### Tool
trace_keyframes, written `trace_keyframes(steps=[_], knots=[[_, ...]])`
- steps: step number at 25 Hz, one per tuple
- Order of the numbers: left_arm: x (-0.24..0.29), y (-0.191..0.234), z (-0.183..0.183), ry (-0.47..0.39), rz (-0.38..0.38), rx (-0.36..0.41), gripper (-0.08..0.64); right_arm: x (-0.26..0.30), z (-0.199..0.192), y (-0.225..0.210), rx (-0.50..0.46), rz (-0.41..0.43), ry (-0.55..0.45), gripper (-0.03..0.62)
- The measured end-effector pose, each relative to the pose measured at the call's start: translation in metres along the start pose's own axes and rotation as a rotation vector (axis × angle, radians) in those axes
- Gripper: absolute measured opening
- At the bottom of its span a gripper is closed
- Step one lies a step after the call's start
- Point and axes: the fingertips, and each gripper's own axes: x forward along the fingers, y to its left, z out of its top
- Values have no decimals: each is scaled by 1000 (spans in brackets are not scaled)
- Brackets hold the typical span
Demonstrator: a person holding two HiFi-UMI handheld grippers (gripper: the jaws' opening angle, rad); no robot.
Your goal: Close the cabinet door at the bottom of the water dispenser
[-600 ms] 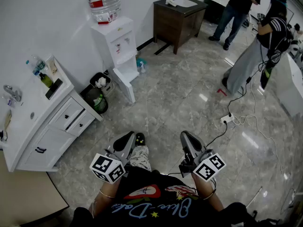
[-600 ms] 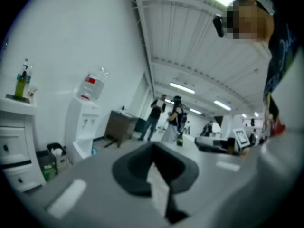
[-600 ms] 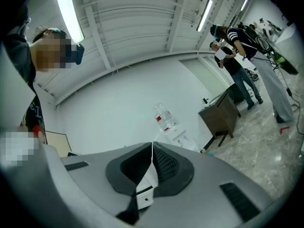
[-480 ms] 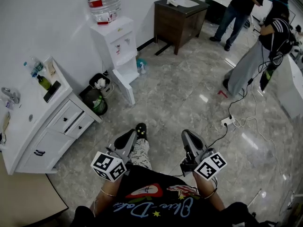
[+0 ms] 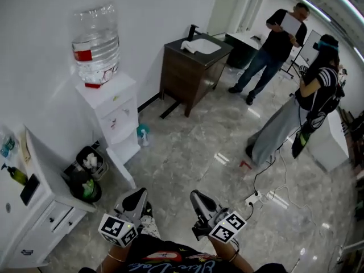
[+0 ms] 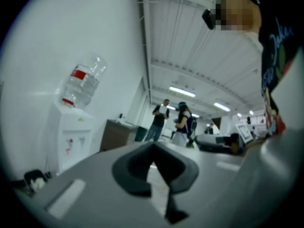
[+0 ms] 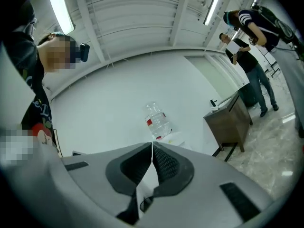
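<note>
Right gripper (image 7: 152,145) jaws met at tips, nothing between. Just beyond tips: water bottle (image 7: 156,120) atop white water dispenser (image 7: 178,137), against white wall (image 7: 118,89). Brown vanity (image 7: 232,123) at right. Two people (image 7: 248,56) far right.

Water dispenser (image 6: 69,134) base behind left gripper (image 6: 152,150), out of sight.

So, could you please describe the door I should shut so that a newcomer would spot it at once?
Find the white water dispenser against the wall, with the clear bottle on top. At its foot a white door juts out over the grey floor, beside the black bins. It alone stands open; the drawers nearby are shut.
</note>
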Motion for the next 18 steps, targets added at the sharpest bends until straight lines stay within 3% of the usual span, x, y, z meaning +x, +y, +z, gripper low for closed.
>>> trace_keyframes(steps=[5, 10, 14, 18], knots=[[98, 79, 38, 2, -59, -15, -3, 122, 43, -63, -55, -12, 9, 17], [161, 133, 53, -13, -48, -19, -3, 197, 59, -123, -103, -72, 30, 17], [177, 163, 11, 57, 19, -81, -3, 230, 21, -174, -87, -186, 102, 17], [175, 191, -51, 127, 128, -195, -3, 251, -53, -208, -26, -196, 262, 17]])
